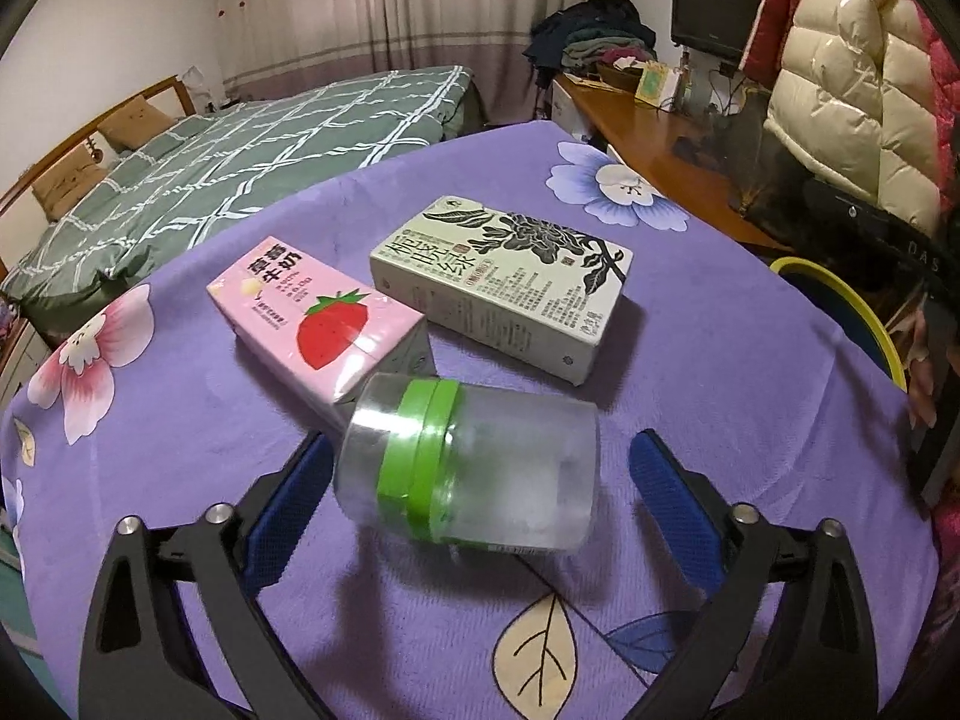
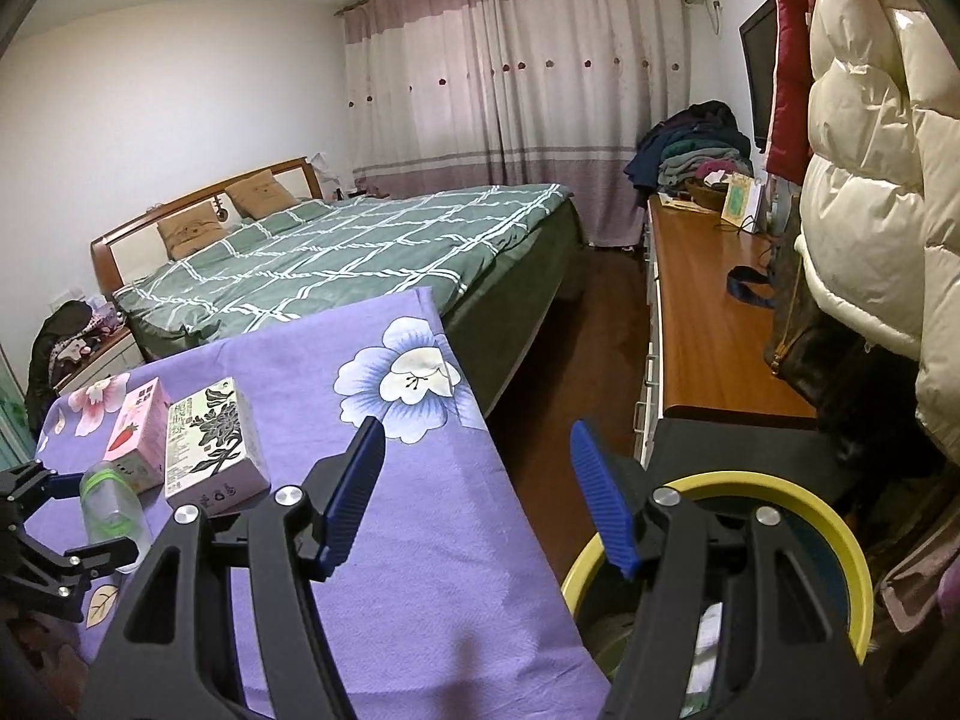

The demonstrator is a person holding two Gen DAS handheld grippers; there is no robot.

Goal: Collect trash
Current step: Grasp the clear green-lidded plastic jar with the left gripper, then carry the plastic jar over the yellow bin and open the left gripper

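Pink carton (image 1: 321,324): lay flat on the purple floral cloth (image 1: 720,360), furthest left of the three items; one corner touched or sat just behind the bottle, so I judged it a later pick.
Left gripper (image 1: 480,480): I had it low over the cloth with jaws spread wide, one blue pad on each side of the bottle, neither clearly touching it. It gripped nothing.
Bottle (image 1: 474,468): clear plastic with a green band, on its side between the pads. Its round body could roll, so I judged that straddling it across the width was the reason for this approach.
Green-white carton (image 1: 510,282): lay flat behind the bottle, beside the pink one, clear of both pads.
Right gripper (image 2: 480,492): jaws wide apart and empty, held off the cloth's right edge, above the gap beside the bin.
Yellow-rimmed bin (image 2: 840,540): stood on the floor just right of the table, some waste already inside; I judged it the drop point.
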